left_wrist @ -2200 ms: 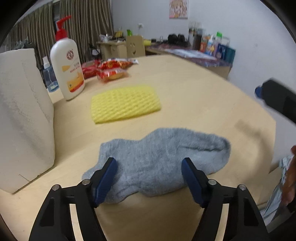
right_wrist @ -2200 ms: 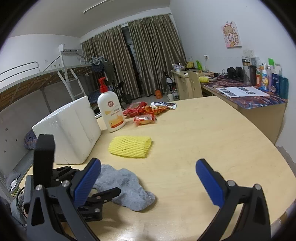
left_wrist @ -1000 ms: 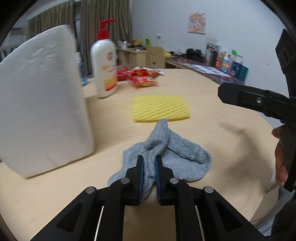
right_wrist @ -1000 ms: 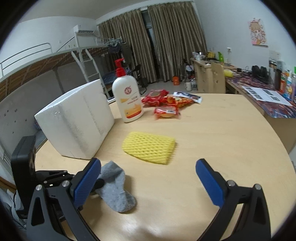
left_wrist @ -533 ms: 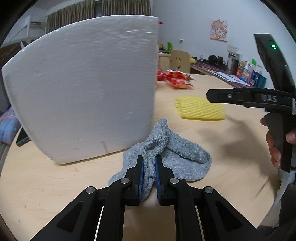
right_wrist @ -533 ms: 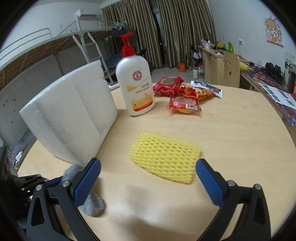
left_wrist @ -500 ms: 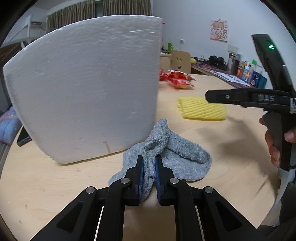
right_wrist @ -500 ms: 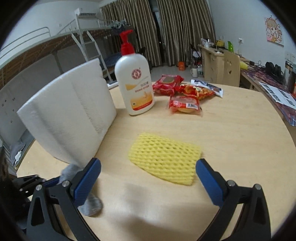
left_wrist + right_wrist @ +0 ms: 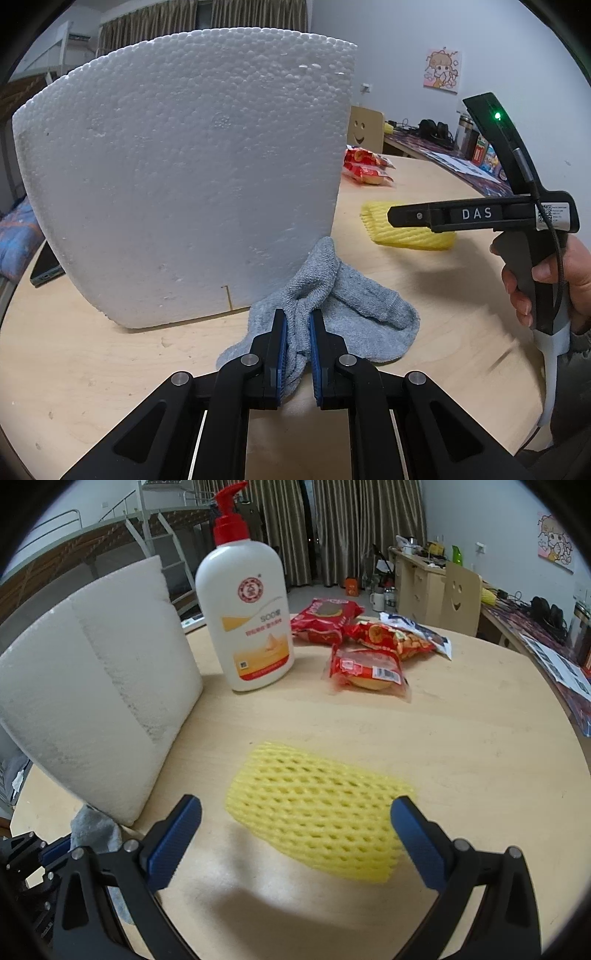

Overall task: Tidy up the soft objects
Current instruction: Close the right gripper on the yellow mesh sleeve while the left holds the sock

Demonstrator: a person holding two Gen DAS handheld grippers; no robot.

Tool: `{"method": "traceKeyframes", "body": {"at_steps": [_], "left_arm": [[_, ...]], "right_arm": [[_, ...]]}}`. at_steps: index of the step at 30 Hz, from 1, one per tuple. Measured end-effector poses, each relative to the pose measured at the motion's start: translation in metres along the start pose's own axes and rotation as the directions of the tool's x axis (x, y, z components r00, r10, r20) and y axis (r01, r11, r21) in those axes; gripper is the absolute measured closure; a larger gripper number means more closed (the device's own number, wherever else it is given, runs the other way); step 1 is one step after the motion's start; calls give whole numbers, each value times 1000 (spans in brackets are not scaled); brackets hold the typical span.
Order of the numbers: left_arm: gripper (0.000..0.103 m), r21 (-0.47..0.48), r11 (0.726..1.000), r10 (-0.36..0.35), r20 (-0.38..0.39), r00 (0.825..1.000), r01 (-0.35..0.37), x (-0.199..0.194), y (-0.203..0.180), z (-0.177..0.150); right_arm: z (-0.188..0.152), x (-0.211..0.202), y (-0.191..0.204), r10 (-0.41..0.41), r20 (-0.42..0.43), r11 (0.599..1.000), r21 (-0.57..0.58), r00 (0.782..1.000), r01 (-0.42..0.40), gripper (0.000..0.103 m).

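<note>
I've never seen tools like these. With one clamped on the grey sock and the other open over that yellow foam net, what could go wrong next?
1. The left gripper pinches only a fold of the grey sock, so the rest may drag or slip free.
2. The sock lies against the white foam block; pulling it could nudge or tip that light block.
3. The right gripper hangs open over the yellow foam net, which looks soft and might crumple or slide when squeezed.

Round pale-wood tabletop [image 9: 461,731]. Brown pleated floor-length curtains [image 9: 347,528] across the back wall. Grey metal loft bed frame with ladder [image 9: 155,535] at left. Light-wood chair with smiley-face cutout [image 9: 460,598] by a cluttered side desk with patterned cover [image 9: 524,627]. White walls, small cartoon poster [image 9: 442,71]. Indoor lighting, even.
</note>
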State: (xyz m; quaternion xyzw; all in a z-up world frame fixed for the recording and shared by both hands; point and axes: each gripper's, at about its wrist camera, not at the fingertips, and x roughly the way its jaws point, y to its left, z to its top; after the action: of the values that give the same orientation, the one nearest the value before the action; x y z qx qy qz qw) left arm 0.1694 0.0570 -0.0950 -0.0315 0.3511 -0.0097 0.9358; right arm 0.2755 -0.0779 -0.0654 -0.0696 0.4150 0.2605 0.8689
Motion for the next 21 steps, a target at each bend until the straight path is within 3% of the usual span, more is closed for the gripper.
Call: {"method": "traceKeyframes", "body": {"at_steps": [13, 19, 20, 21], "left_arm": [[91, -3, 1000, -3, -4, 1000, 3, 2, 0, 1], [91, -5, 1000, -4, 1, 1000, 4, 2, 0, 0], [91, -6, 1000, -3, 3, 1000, 3, 1, 0, 0], [91, -5, 1000, -4, 6, 1000, 4, 1, 0, 0]], "right_arm": [[-1, 17, -2, -7, -35, 1000, -7, 999, 7, 5], [-4, 12, -10, -34, -15, 999, 1, 999, 34, 24], [-5, 11, -10, -41, -14, 999, -5, 999, 41, 30], [-6, 10, -11, -51, -11, 999, -8, 999, 51, 42]]}}
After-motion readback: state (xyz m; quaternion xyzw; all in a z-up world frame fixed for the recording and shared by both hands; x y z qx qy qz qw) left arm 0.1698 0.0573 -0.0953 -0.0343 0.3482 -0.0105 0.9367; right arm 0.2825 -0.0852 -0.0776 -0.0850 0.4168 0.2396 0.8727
